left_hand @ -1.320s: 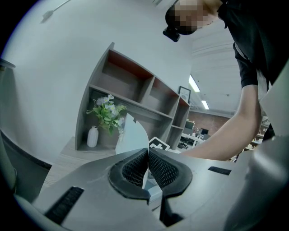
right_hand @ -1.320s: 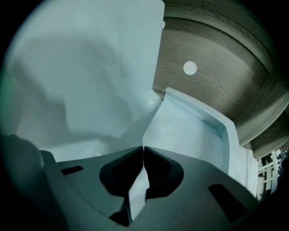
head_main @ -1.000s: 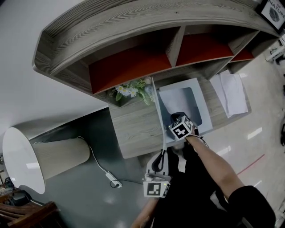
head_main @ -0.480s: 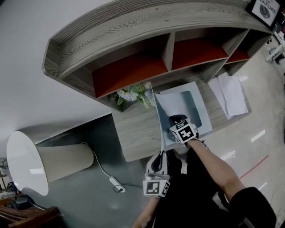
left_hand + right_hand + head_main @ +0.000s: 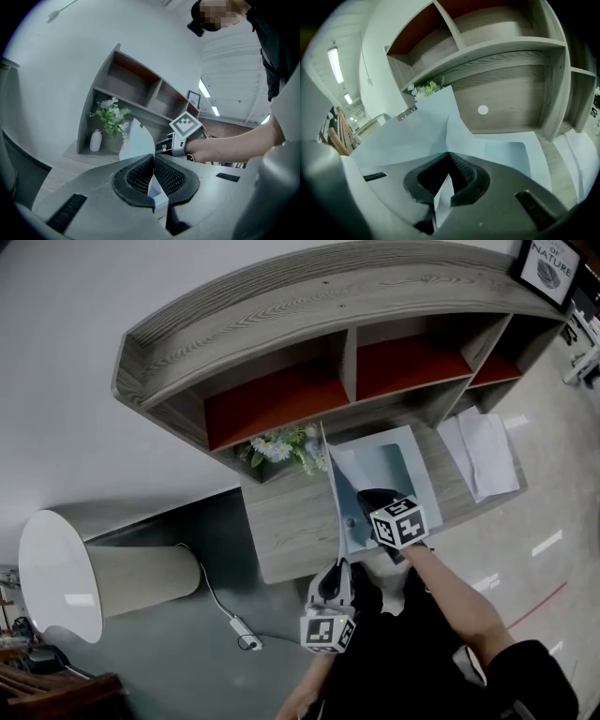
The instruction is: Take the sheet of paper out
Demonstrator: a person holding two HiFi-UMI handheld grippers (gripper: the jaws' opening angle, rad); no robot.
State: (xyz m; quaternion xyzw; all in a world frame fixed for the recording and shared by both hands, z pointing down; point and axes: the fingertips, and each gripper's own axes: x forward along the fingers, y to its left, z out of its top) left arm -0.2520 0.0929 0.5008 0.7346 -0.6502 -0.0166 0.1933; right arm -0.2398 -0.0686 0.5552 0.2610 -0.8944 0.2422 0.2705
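Higher than a second ago, the right gripper [image 5: 449, 157] has tipped and rolled as it came up off the folder, while the left gripper [image 5: 153, 169] has stayed where it was. Nearest, the right jaws are pinched together on a corner of the sheet of paper [image 5: 441, 197], which trails back through them; ahead of the jaws the sheet bends up out of the folder's lower leaf [image 5: 511, 154], so it seems partly drawn out but not yet free. The left jaws are clamped on the near edge of the folder cover [image 5: 136, 140], which stands upright just beyond them, probably to keep the folder open so that the sheet can slide out unhindered. Past both grippers the folder lies on the wooden desk [image 5: 281, 521]; beyond the cover's far corner stands a small vase of flowers [image 5: 108, 117] under the curved shelf unit [image 5: 281, 324]. Off to the right jaws' far side, loose papers [image 5: 487, 451] lie apart on the desk.
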